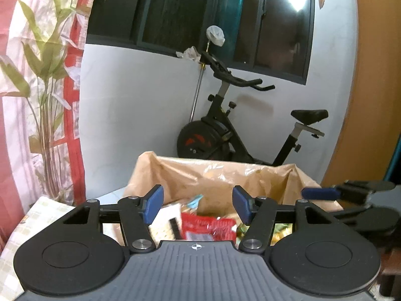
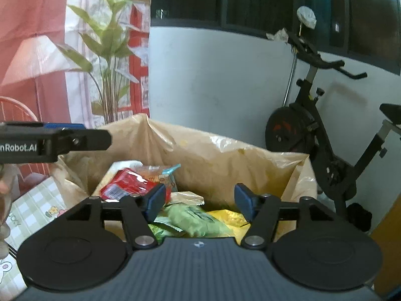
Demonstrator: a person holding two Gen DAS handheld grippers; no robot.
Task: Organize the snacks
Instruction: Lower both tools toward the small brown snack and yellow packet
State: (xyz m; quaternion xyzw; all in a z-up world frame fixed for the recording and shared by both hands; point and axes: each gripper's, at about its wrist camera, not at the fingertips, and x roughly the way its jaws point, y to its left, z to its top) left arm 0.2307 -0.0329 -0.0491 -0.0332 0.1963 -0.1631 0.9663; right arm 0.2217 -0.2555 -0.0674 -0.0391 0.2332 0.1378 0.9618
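The tan plastic bag (image 2: 225, 155) stands open on the tabletop (image 2: 32, 205), thin and floppy; take it by the rim. Inside lie light, crinkly, slippery packets: a green packet (image 2: 198, 219), a red packet (image 2: 130, 184) and a yellow packet (image 2: 228, 217), best pinched at a sealed edge. Left tool (image 1: 198, 203) and right tool (image 2: 200, 202) both gape wide, holding nothing.

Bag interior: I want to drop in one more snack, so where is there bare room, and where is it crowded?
Free: the far right corner of the brown bag, behind the yellow packet and green packet, shows bare lining. Crowded: the left, where the red packet lies over others. Both grippers stand open and empty above.
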